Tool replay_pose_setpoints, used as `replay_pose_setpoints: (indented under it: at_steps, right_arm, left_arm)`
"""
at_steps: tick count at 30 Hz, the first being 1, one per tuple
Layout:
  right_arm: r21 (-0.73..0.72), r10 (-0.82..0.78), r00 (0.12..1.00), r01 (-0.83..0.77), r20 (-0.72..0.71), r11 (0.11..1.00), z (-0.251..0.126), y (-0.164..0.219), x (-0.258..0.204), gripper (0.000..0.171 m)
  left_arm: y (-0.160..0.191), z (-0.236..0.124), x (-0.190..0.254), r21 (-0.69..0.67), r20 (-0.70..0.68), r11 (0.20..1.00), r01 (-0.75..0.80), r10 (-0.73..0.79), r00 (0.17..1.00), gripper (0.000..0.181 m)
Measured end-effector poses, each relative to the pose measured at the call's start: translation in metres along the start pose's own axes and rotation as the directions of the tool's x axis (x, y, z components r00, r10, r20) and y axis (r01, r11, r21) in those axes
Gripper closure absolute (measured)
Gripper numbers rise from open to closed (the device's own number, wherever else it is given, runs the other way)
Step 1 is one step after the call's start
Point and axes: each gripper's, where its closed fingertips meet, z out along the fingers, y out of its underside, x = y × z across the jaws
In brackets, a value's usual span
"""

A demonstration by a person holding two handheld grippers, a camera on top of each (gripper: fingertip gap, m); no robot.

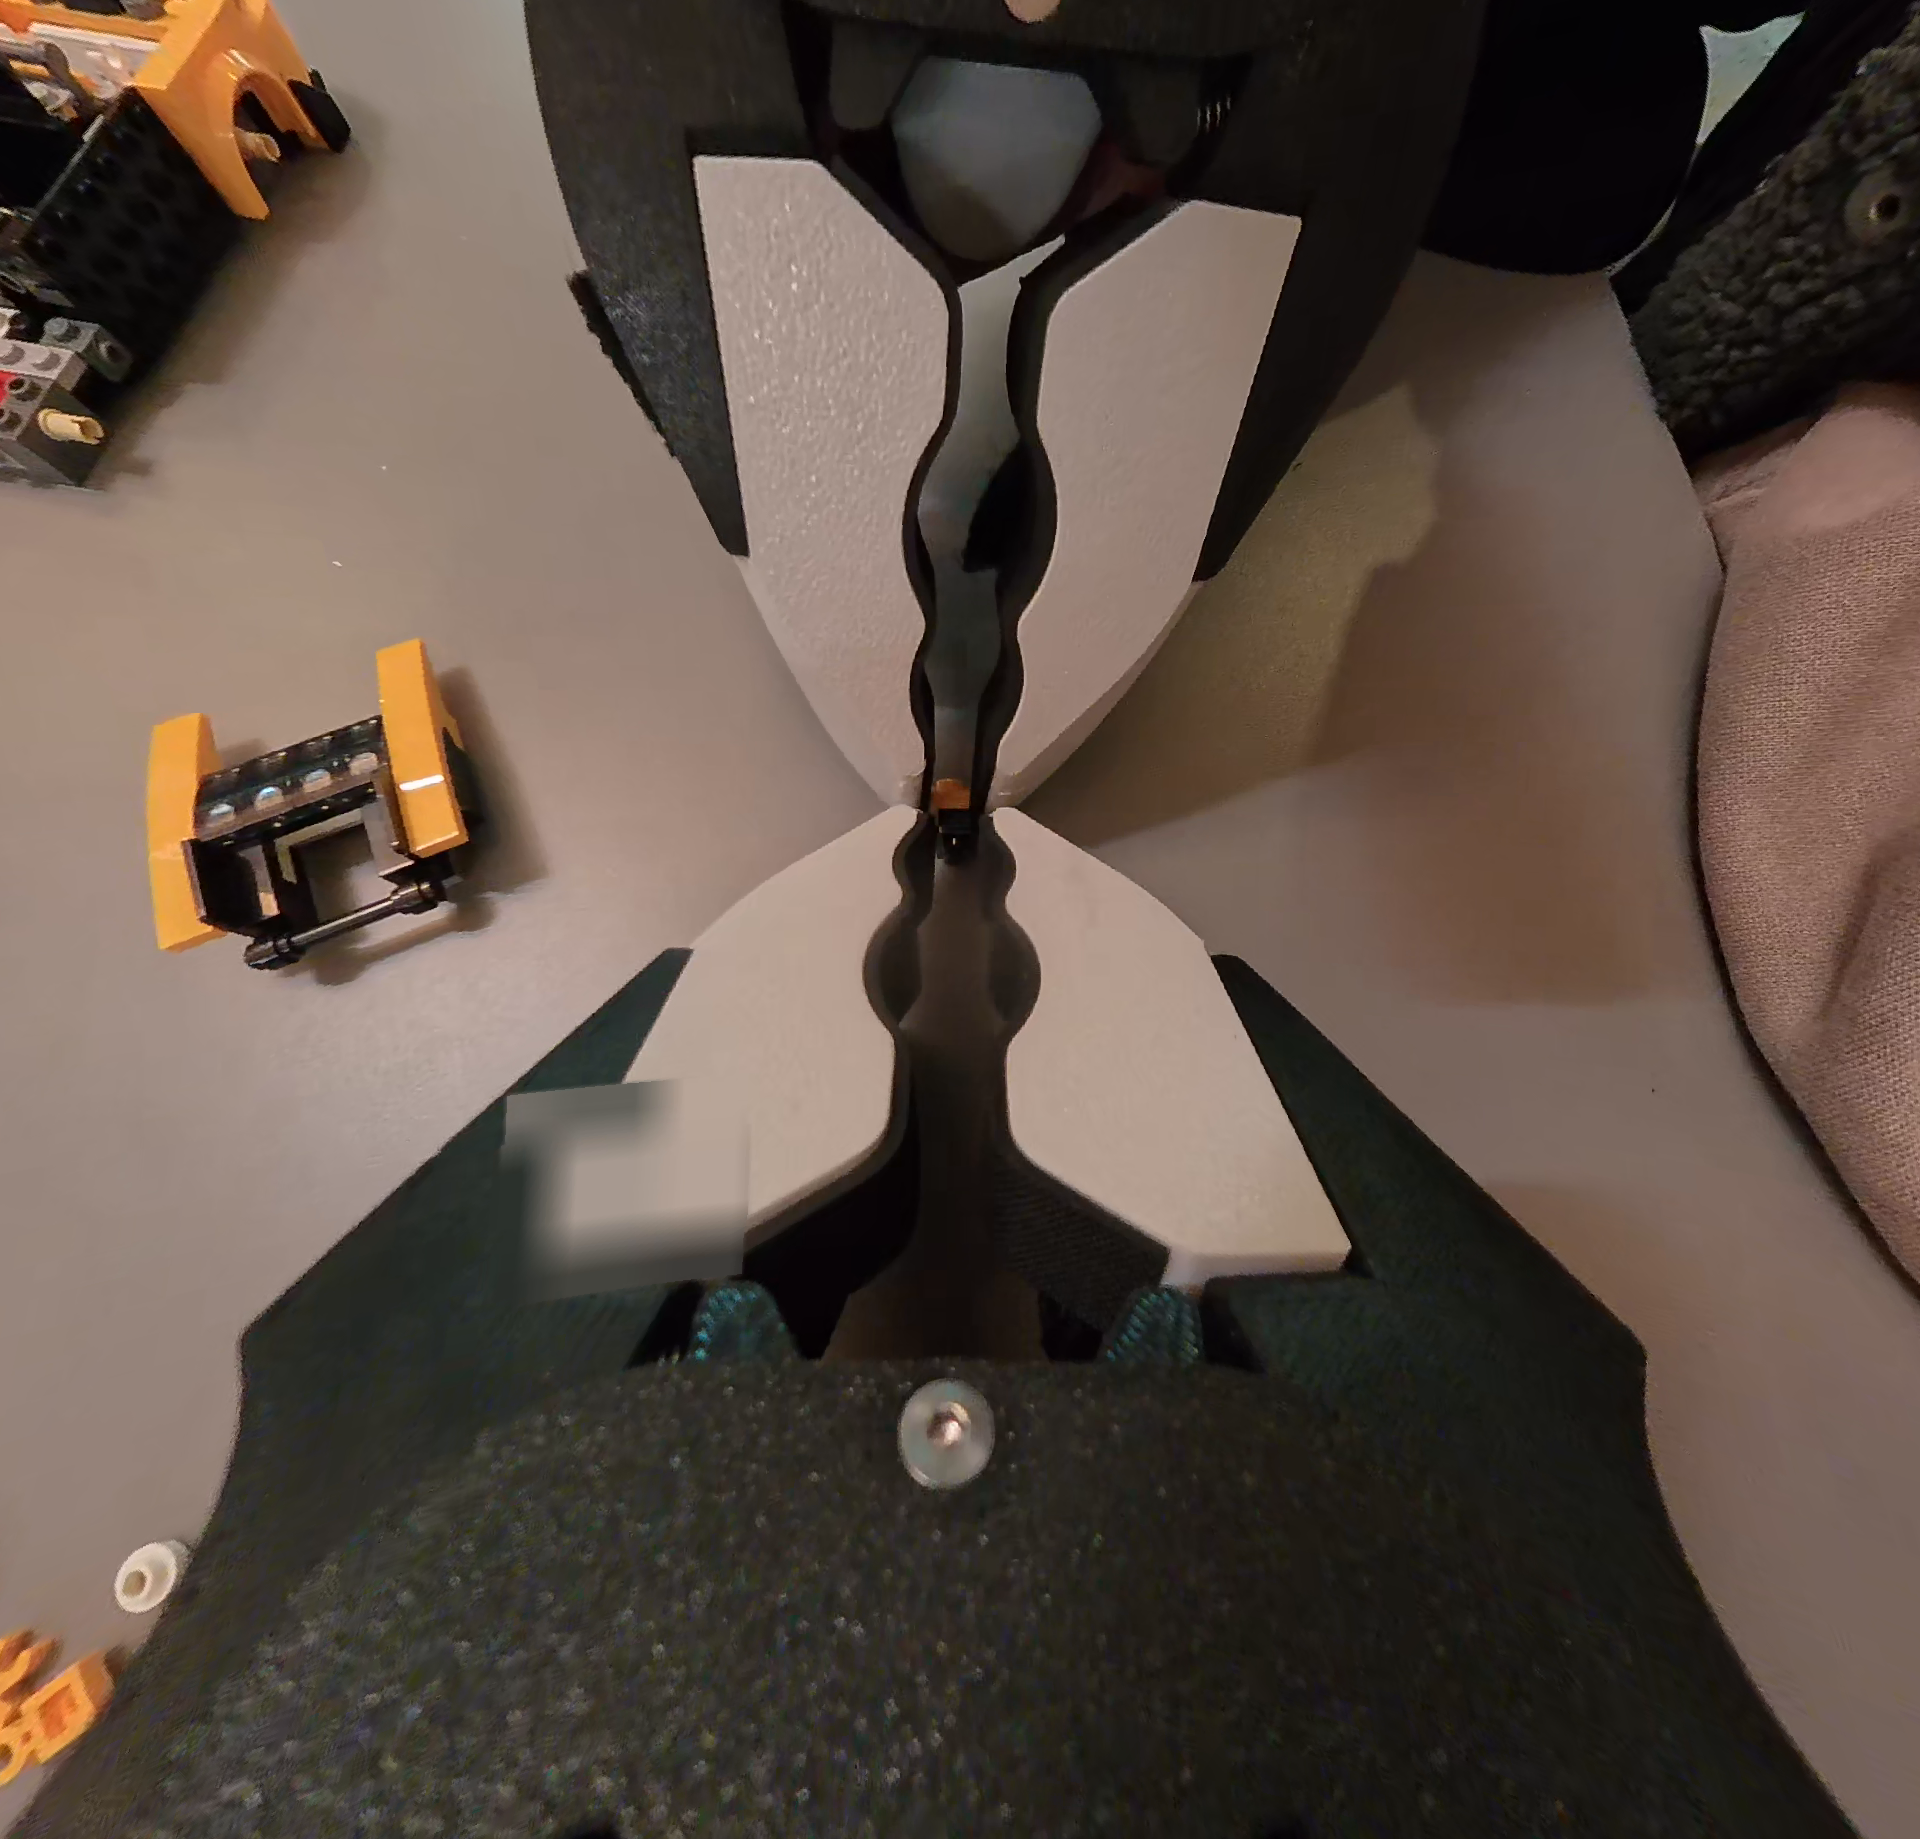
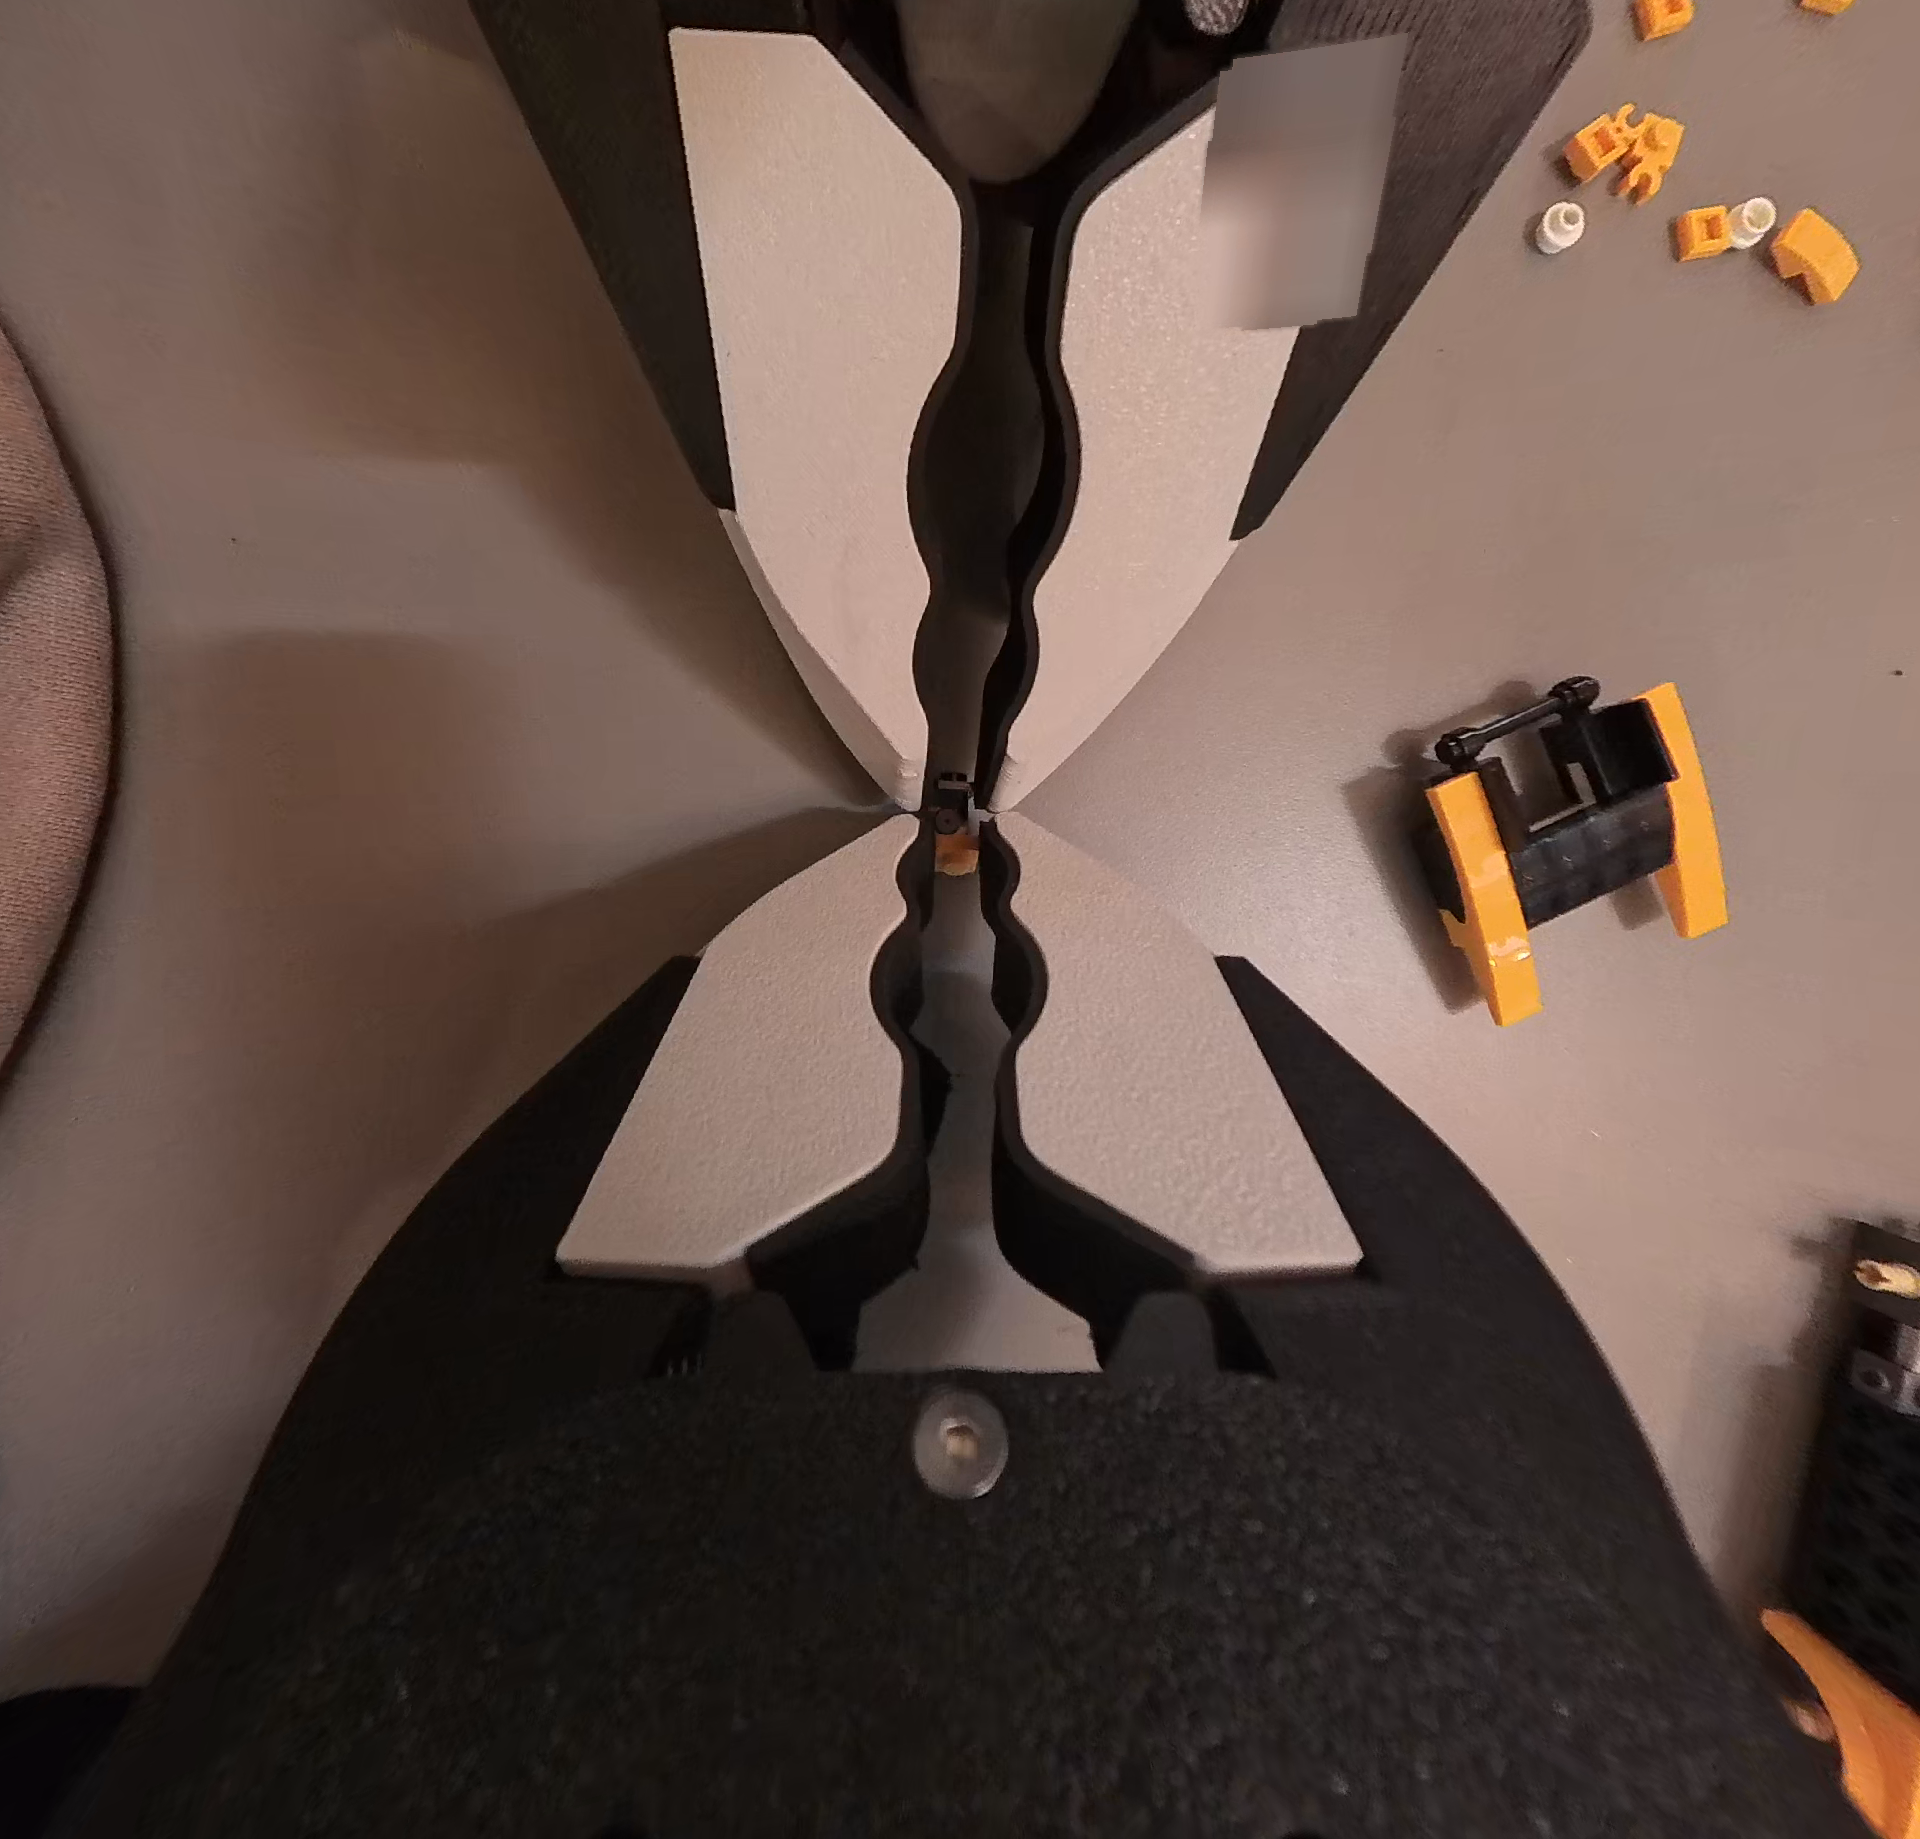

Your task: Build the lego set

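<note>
Orange and black meet right at your tips: the left gripper (image 1: 951,833) is pinched down on a tiny black piece (image 1: 950,840), and the right gripper (image 2: 951,849) is pinched on a tiny orange piece (image 2: 953,851), tip to tip w/ the two bits touching or nearly so. Can't tell if they're seated yet; the joint is too small to read. In the left wrist view the orange-and-black sub-assembly (image 1: 312,802) lies off to the left of your left tool on the grey table (image 1: 468,542), w/ the bigger orange-and-black build (image 1: 125,127) farther ahead on the left. In the right wrist view the loose orange and white bits (image 2: 1704,168) sit ahead-right of the right tool. Risks, as I judge them: both grips are at the very ends of the fingers (image 2: 790,1062), so any twist or off-axis push could pop a piece out sideways. Misaligned, the stud and hole may jam or skew. Squeeze harder and a piece could rotate in the pads. A drop onto the table means a fiddly re-pick.
</note>
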Motion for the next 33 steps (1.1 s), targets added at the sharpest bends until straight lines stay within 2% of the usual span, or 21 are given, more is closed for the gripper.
replay_pose_setpoints:
  at_steps: [33]
  right_arm:
    - [0.103, 0.071, 0.997, -0.068, -0.024, 0.992, -0.013, -0.003, 0.010, 0.155]
  left_arm:
    - [-0.001, -0.005, -0.003, 0.004, 0.005, 1.000, 0.015, -0.015, 1.000, 0.174]
